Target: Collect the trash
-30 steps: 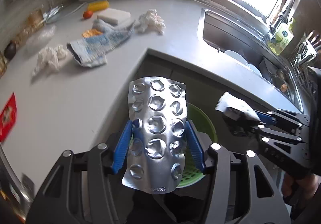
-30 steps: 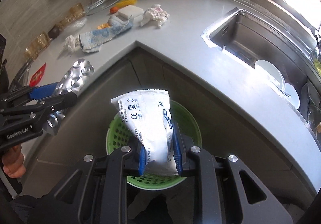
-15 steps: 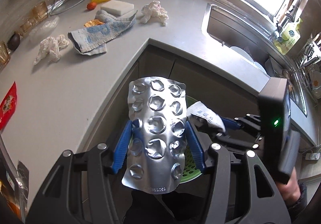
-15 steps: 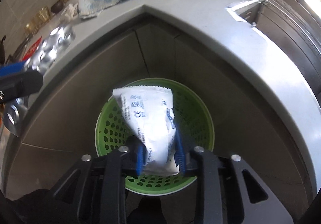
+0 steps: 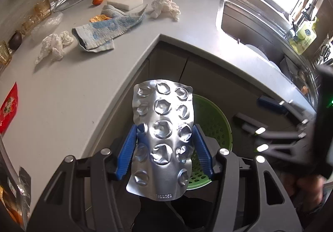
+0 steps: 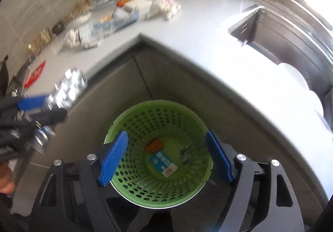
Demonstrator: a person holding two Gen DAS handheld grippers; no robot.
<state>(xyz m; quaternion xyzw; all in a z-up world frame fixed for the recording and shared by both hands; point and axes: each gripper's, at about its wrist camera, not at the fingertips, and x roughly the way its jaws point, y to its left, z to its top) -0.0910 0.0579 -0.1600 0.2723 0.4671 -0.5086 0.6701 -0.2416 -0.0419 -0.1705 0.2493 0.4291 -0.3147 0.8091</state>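
My left gripper [image 5: 165, 128] is shut on a silver empty blister pack [image 5: 164, 119], held upright above the cabinet corner and beside the green perforated basket [image 5: 212, 119]. My right gripper [image 6: 166, 134] hangs over the basket [image 6: 158, 105] with its jaws opening and nothing between them. A blue and white packet [image 6: 164, 162] and an orange scrap [image 6: 154, 145] lie on the basket's bottom. The right wrist view shows the left gripper [image 6: 39, 111] with the blister pack [image 6: 70, 86] at the left. The left wrist view shows the right gripper [image 5: 258, 109] blurred at the right.
On the grey L-shaped countertop [image 5: 83, 90] lie two crumpled tissues [image 5: 55, 43] [image 5: 164, 6], a blue and white cloth [image 5: 108, 28], a white sponge [image 5: 124, 1], an orange wrapper [image 5: 100, 18] and a red packet [image 5: 9, 105]. The sink [image 5: 249, 24] is at the right.
My right gripper came down over the basket and opened, and the white packet it held is gone from its jaws. The left gripper kept still with the blister pack.
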